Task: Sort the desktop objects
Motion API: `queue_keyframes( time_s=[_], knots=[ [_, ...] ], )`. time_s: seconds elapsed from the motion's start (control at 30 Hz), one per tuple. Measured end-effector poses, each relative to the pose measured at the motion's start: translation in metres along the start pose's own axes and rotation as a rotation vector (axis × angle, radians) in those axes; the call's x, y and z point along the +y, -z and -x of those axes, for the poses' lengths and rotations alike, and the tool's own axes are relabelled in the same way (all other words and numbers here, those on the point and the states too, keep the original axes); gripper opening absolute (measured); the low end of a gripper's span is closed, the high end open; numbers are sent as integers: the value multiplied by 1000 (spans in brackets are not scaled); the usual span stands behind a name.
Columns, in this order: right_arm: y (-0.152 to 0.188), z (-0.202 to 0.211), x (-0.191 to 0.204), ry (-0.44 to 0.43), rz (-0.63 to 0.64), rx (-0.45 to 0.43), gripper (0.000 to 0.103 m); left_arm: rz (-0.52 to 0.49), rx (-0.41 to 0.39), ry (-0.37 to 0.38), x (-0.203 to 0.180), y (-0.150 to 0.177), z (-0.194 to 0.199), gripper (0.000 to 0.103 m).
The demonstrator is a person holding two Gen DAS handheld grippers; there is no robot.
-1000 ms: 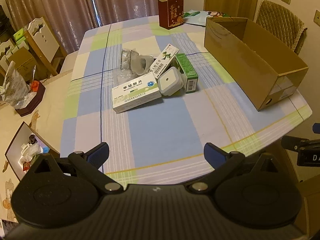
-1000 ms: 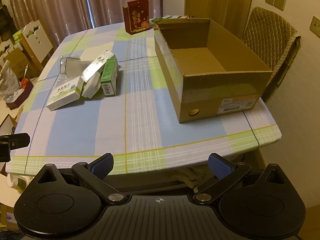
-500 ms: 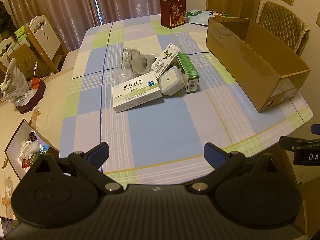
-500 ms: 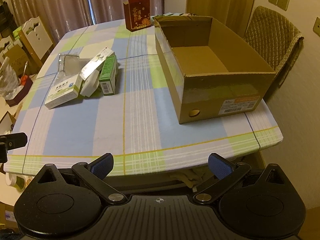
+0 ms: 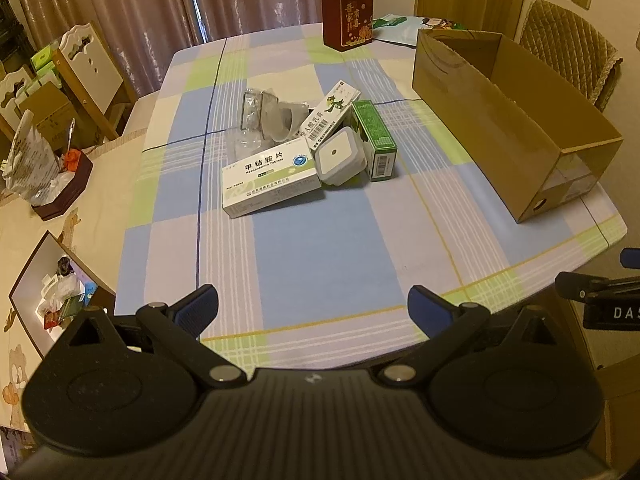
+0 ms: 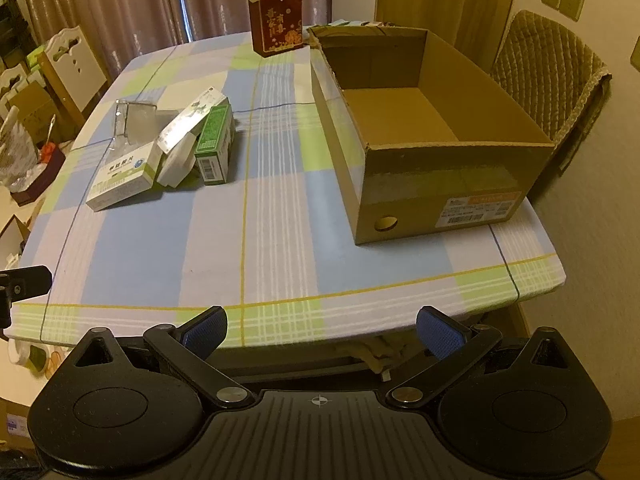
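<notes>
A pile of small things lies mid-table: a white and green medicine box (image 5: pixel 272 178), a white square case (image 5: pixel 340 156), a green box (image 5: pixel 374 140), a slanted white carton (image 5: pixel 328 114) and clear plastic packaging (image 5: pixel 260 116). The same pile shows at left in the right wrist view, with the green box (image 6: pixel 214 142) nearest. An open cardboard box (image 6: pixel 420 128) stands empty on the right of the table. My left gripper (image 5: pixel 314 308) hangs open over the near table edge, far from the pile. My right gripper (image 6: pixel 322 330) is open too, just off the front edge.
A dark red gift box (image 5: pixel 348 16) stands at the far end of the checked tablecloth (image 5: pixel 320 248). A padded chair (image 6: pixel 548 68) sits behind the cardboard box. Chairs, bags and an open carton (image 5: pixel 56 296) crowd the floor at left.
Both grippers have drifted slightly forward and up toward the table; the view of the pile and cardboard box has shifted a little. Nothing on the table has moved.
</notes>
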State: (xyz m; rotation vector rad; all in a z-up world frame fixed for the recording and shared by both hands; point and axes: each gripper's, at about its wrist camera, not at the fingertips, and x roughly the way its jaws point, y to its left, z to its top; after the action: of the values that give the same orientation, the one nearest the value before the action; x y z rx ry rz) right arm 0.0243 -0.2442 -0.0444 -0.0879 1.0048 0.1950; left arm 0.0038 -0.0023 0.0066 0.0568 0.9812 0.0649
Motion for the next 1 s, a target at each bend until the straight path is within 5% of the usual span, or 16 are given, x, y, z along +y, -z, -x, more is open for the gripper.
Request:
queue_keyframes(
  time_s=[1.0],
  knots=[
    [3, -1, 15, -29, 51, 6, 103, 54, 14, -25, 15, 17, 10, 100]
  ],
)
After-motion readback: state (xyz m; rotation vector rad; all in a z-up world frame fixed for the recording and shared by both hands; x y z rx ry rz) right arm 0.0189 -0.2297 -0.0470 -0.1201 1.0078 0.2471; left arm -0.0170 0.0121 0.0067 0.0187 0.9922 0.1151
